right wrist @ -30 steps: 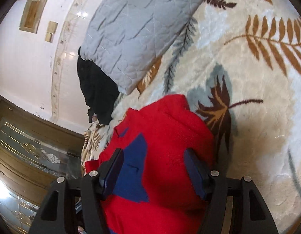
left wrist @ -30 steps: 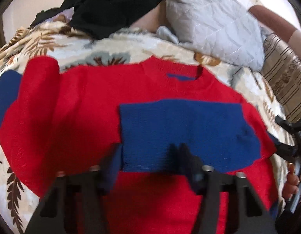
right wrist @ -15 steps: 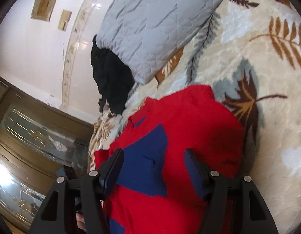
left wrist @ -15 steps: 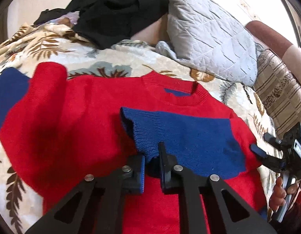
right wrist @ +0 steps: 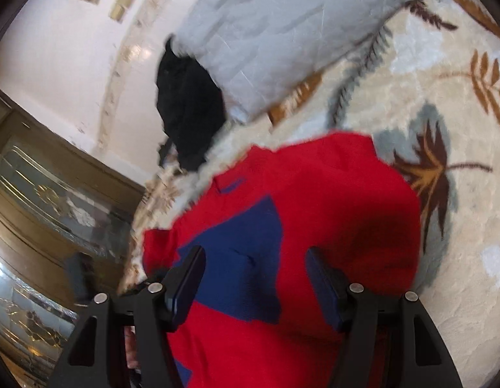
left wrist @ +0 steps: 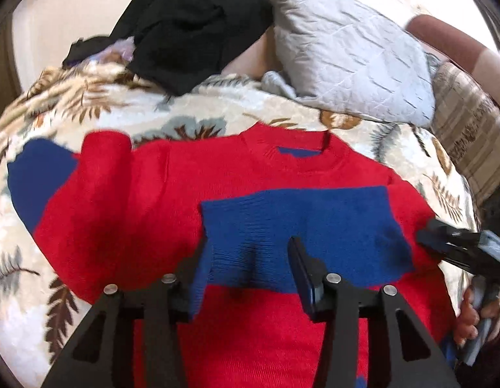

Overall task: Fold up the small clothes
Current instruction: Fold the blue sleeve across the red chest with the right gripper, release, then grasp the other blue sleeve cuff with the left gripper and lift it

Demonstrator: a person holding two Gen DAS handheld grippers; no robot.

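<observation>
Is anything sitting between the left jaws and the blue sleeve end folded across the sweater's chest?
Nothing visible does. The left gripper has just reopened, and the blue sleeve end lies flat on the red sweater directly ahead, its cuff between the jaws. The black clothes and grey pillow sit well behind the collar.

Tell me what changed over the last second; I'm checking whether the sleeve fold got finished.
The left gripper pinched the blue sleeve cuff half a second ago, and its fingers have just been opening; the cuff now lies flat across the red sweater, between the fingers but unpressed. The right gripper stayed open over the sweater. The gray pillow and black clothes kept their places.
</observation>
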